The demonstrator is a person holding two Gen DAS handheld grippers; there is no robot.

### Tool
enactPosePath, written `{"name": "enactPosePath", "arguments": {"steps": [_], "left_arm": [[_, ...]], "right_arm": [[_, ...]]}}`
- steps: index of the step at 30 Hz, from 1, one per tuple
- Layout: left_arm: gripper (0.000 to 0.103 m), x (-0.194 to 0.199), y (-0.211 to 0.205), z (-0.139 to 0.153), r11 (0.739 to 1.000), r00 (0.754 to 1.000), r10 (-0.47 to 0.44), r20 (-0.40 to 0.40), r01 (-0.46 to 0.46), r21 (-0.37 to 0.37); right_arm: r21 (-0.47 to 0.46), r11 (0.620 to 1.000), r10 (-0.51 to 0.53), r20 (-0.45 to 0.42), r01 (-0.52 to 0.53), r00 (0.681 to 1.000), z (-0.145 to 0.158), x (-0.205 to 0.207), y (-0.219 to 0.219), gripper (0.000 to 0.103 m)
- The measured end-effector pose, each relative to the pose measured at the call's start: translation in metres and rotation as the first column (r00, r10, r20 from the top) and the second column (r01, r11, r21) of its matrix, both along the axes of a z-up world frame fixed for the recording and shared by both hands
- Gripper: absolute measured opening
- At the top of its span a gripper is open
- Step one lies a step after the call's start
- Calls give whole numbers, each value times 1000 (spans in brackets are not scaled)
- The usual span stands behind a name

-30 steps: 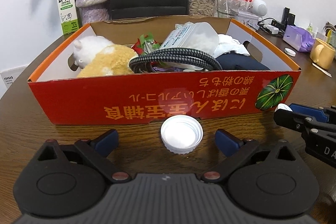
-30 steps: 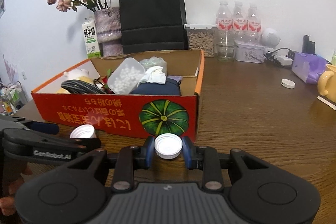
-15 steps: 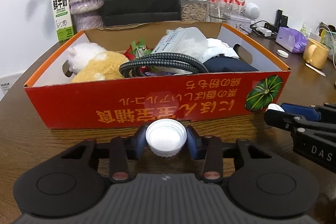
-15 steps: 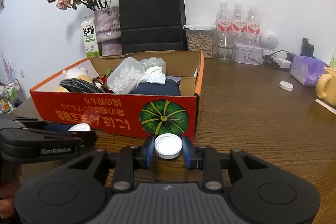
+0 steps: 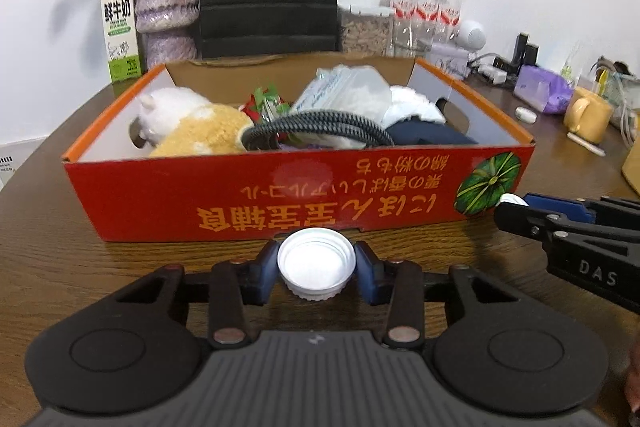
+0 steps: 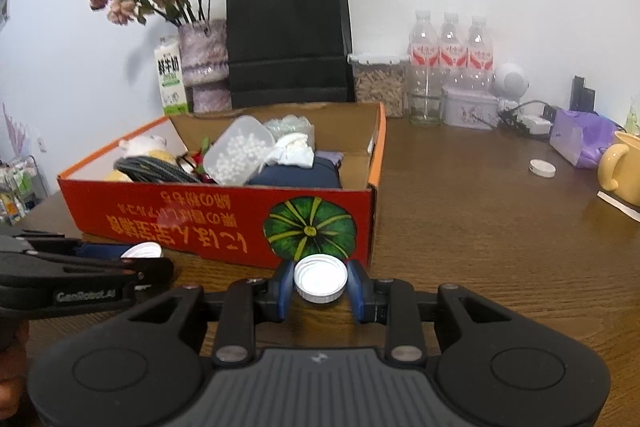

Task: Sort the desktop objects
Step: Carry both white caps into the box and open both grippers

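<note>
At three o'clock we lose the yellow mug [image 6: 622,174] past the frame; the box [image 5: 280,195] hides its contents' lower parts.

You are working at a wooden desk [image 6: 480,227] pushed against a white wall, in what looks like a home or small office. Along the wall stand a vase of dried flowers [image 6: 202,55], a milk carton [image 6: 171,77], a black paper bag [image 6: 288,35], three water bottles [image 6: 450,59] and a jar of snacks [image 6: 378,83]. A power strip with cables [image 6: 532,121], a yellow mug [image 6: 620,167] and a cardboard box [image 6: 224,219] of mixed belongings complete the clutter.
</note>
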State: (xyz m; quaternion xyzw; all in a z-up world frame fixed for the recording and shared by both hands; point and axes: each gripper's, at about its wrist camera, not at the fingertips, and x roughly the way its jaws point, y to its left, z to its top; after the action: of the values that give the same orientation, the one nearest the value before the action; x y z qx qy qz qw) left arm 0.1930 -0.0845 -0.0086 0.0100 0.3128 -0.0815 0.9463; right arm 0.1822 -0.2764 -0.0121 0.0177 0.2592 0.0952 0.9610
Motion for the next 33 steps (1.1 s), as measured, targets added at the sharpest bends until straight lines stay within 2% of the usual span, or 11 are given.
{"name": "enactPosePath", "arguments": {"steps": [4,10,15,19,23,27,30,33], "left_arm": [[41,-14,11,16,1000,999,-20,49,22,-22],[41,-23,25,51,998,988,-23,153,31,-51],[41,-9,28,80,999,972,-11,233,20,-35],[41,13,27,93,999,963,5,268,4,-36],[41,38,24,92,999,962,33,270,-24,-35],[41,61,24,74,997,967,58,250,-43,-64],[41,75,22,59,999,977,44,210,-40,-25],[41,82,21,48,999,981,51,185,-51,-4]], "right_arm": [[8,1000,18,39,-18,999,6,-6,1,27],[33,998,41,112,-44,993,36,-10,5,27],[25,998,46,151,-50,987,64,9,14,27],[8,999,40,167,-42,985,79,33,23,27],[-3,1000,21,163,-21,986,85,62,31,28],[-2,1000,-5,149,6,989,77,90,32,28],[25,1000,-3,130,0,991,61,101,28,27],[10,1000,0,102,-1,995,50,107,25,27]]}}
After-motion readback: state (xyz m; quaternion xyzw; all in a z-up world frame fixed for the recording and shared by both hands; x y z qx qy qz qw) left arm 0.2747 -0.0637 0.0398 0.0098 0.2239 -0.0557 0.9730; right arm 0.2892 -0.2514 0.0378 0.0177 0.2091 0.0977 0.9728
